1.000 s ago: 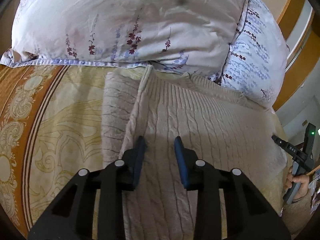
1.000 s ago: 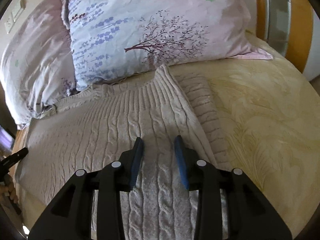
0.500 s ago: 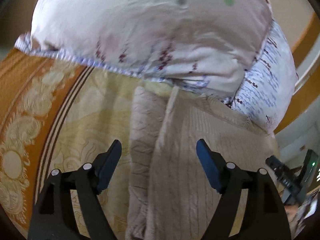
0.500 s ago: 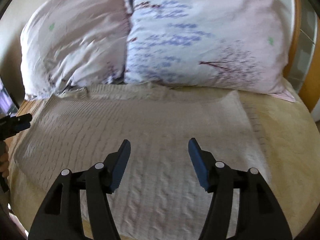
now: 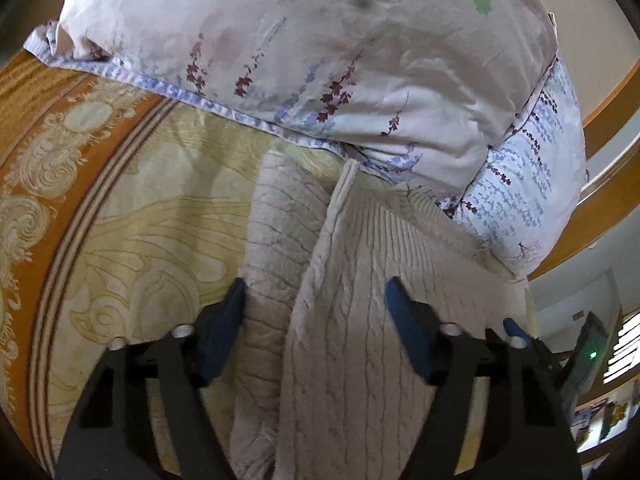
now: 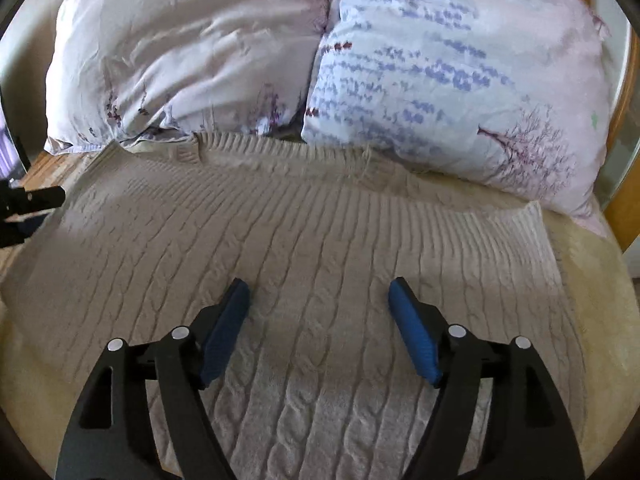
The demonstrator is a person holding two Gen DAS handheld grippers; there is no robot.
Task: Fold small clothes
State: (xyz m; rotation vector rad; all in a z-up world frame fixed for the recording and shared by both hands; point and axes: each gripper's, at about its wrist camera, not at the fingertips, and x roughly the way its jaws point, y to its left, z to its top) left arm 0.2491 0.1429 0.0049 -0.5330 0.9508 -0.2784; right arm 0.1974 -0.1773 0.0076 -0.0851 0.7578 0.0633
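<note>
A cream cable-knit sweater lies spread flat on the bed, its ribbed neck edge just below the two flowered pillows. The pink pillow sits above the sweater's left part and the blue-patterned pillow above its right part, the two pressed together.

The right gripper hangs over the middle of the sweater with its jaws spread wide, holding nothing; the blue pads stand apart above the cable pattern. At the sweater's left edge the tip of the other tool shows, dark and small.

In the left wrist view, the left gripper is over the sweater's left side, where a folded layer lies on top of another strip of knit beside it. Its jaws are also wide apart and grip nothing. The folded edge runs between the two fingers, up toward the pink pillow. Left of the sweater lies the yellow bedspread with an orange patterned border.
</note>
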